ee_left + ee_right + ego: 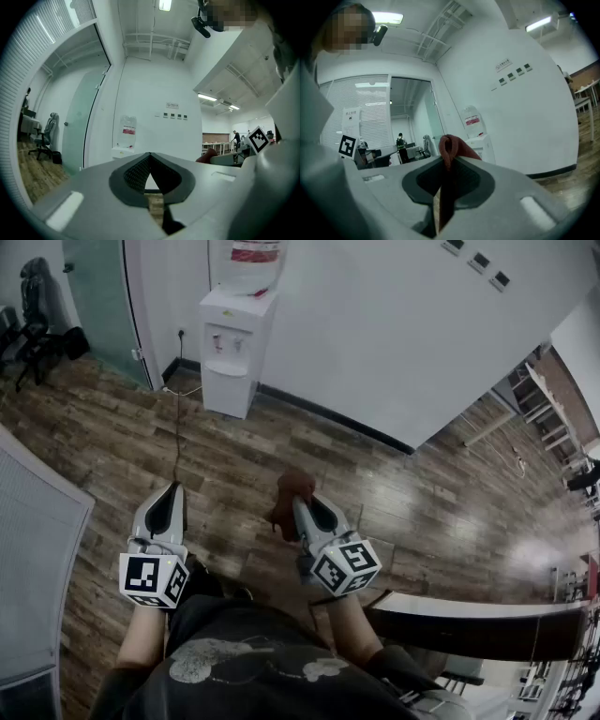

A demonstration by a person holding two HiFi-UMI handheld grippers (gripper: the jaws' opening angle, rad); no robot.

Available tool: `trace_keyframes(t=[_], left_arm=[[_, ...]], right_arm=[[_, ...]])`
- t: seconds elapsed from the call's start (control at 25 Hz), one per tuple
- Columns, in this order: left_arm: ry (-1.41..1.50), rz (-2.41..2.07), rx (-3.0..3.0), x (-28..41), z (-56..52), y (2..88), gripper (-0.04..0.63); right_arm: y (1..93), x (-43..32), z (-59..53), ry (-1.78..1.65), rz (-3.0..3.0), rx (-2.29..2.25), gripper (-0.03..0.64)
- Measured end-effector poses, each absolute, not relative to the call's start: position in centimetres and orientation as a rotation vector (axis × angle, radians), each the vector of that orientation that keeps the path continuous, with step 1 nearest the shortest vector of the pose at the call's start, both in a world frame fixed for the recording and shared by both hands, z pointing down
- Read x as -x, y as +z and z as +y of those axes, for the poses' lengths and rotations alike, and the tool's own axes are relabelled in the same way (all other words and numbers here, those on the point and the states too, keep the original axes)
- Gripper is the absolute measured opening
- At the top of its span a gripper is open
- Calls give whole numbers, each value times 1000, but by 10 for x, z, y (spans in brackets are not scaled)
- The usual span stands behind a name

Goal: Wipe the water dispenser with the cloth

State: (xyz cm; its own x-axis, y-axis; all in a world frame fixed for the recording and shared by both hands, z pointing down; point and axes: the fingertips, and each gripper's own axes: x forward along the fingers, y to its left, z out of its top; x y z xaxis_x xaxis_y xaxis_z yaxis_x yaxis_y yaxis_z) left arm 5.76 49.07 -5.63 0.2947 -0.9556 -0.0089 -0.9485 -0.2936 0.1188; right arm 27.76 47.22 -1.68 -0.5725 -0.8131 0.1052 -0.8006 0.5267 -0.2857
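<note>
A white water dispenser (231, 351) with a bottle on top stands against the far wall, well ahead of both grippers; it also shows small in the left gripper view (125, 140) and in the right gripper view (477, 136). My right gripper (298, 504) is shut on a reddish-brown cloth (289, 495), which sticks up between its jaws (450, 147). My left gripper (174, 493) is held to the left of it, jaws together with nothing between them (150, 161). Both point toward the dispenser across the wooden floor.
A cable (176, 418) runs from a wall socket across the wooden floor near the dispenser. A glass door (98, 296) and an office chair (33, 306) are at the far left. A dark desk edge (469, 620) lies at my right. Blinds (33, 559) flank my left.
</note>
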Motion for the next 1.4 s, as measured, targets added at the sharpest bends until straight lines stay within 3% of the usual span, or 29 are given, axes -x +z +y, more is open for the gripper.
trace_keyframes(t=[0.92, 1.4], left_arm=[[-86, -1797, -2399, -55, 493, -36, 18], [-138, -1749, -2407, -9, 381, -29, 18]], right_arm=[[3, -297, 465, -536, 2638, 1514, 40], [5, -264, 376, -484, 2622, 1618, 41]])
